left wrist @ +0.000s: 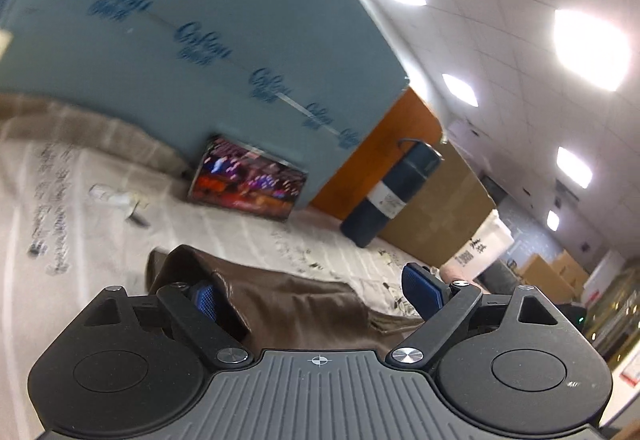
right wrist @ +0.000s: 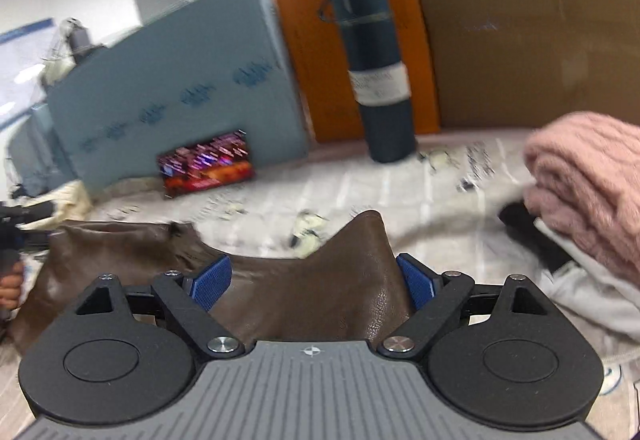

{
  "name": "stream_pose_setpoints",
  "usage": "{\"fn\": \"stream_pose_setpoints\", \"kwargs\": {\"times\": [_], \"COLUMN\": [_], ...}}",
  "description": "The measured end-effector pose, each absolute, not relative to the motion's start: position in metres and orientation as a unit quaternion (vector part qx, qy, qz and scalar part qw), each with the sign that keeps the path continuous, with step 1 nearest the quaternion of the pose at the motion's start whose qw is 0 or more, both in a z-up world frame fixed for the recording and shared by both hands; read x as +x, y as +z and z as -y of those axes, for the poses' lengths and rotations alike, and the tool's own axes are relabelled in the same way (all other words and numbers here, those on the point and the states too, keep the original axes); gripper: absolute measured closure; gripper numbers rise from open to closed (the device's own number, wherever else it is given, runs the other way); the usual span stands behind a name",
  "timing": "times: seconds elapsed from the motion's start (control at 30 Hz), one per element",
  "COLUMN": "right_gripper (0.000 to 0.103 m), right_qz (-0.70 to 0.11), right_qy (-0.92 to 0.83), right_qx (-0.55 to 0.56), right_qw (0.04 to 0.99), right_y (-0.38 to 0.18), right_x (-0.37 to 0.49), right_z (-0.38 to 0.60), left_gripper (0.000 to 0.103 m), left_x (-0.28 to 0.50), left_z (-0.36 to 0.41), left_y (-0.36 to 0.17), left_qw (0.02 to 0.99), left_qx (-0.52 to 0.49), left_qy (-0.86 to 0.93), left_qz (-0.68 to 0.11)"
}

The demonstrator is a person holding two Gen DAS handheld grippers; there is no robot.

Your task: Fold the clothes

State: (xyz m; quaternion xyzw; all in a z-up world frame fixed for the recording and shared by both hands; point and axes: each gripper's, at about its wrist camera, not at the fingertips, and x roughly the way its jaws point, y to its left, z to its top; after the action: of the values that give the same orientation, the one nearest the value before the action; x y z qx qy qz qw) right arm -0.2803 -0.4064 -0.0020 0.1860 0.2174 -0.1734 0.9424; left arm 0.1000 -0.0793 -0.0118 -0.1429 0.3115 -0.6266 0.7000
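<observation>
Brown leather garment (right wrist: 304, 292) lies on the surface (right wrist: 360, 192) between both hand-held grippers (left wrist: 316, 296) (right wrist: 312, 280), each released, jaws spread wide.

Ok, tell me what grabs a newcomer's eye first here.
The brown leathery garment lies crumpled on the patterned cloth, right between the open blue pads of the right hand-held gripper. Behind it a dark blue flask stands upright against an orange board, and a fluffy pink sweater sits at right.
</observation>
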Motion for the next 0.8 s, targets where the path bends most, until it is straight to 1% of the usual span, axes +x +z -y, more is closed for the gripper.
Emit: {"fn": "stream_pose_setpoints", "kwargs": {"times": [0.2, 0.33, 0.4, 0.47, 0.5, 0.53, 0.57, 0.6, 0.63, 0.67, 0.7, 0.73, 0.8], "right_gripper": [0.016, 0.018, 0.019, 0.034, 0.047, 0.057, 0.061, 0.069, 0.077, 0.080, 0.086, 0.089, 0.093], "right_qz": [-0.230, -0.242, -0.260, -0.274, -0.280, -0.285, -0.285, -0.286, -0.283, -0.275, -0.268, -0.259, -0.240], "right_qy": [-0.099, -0.052, -0.074, -0.091, -0.097, -0.104, -0.107, -0.111, -0.114, -0.116, -0.117, -0.118, -0.120], "right_qx": [0.111, 0.097, 0.080, 0.076, 0.078, 0.080, 0.079, 0.078, 0.077, 0.078, 0.078, 0.077, 0.076], "right_qw": [0.962, 0.964, 0.960, 0.954, 0.952, 0.950, 0.949, 0.949, 0.949, 0.951, 0.953, 0.956, 0.960], "right_y": [0.011, 0.016, 0.012, 0.005, 0.001, -0.003, -0.007, -0.011, -0.014, -0.014, -0.015, -0.013, -0.009], "right_x": [-0.285, -0.280, -0.269, -0.260, -0.256, -0.253, -0.252, -0.251, -0.252, -0.254, -0.256, -0.261, -0.269], "right_z": [0.389, 0.389, 0.392, 0.397, 0.399, 0.402, 0.404, 0.406, 0.407, 0.408, 0.408, 0.407, 0.405], "left_gripper": [0.012, 0.012, 0.012, 0.012, 0.012, 0.013, 0.014, 0.022, 0.045, 0.061, 0.088, 0.091, 0.093], "left_x": [0.104, 0.111, 0.115, 0.114, 0.112, 0.110, 0.108, 0.105, 0.102, 0.099, 0.096, 0.095, 0.091], "left_z": [0.093, 0.100, 0.105, 0.111, 0.111, 0.112, 0.111, 0.111, 0.111, 0.110, 0.110, 0.107, 0.099], "left_y": [-0.017, -0.019, -0.021, -0.023, -0.024, -0.025, -0.024, -0.023, -0.022, -0.021, -0.019, -0.017, -0.013], "left_qw": [0.709, 0.712, 0.713, 0.717, 0.721, 0.725, 0.732, 0.740, 0.748, 0.757, 0.766, 0.770, 0.770], "left_qx": [-0.117, -0.099, -0.093, -0.078, -0.070, -0.064, -0.056, -0.048, -0.040, -0.027, -0.012, -0.009, -0.023], "left_qy": [-0.622, -0.618, -0.614, -0.611, -0.610, -0.608, -0.605, -0.600, -0.595, -0.590, -0.585, -0.583, -0.587], "left_qz": [-0.310, -0.318, -0.327, -0.326, -0.322, -0.317, -0.309, -0.301, -0.292, -0.280, -0.267, -0.259, -0.248]}}
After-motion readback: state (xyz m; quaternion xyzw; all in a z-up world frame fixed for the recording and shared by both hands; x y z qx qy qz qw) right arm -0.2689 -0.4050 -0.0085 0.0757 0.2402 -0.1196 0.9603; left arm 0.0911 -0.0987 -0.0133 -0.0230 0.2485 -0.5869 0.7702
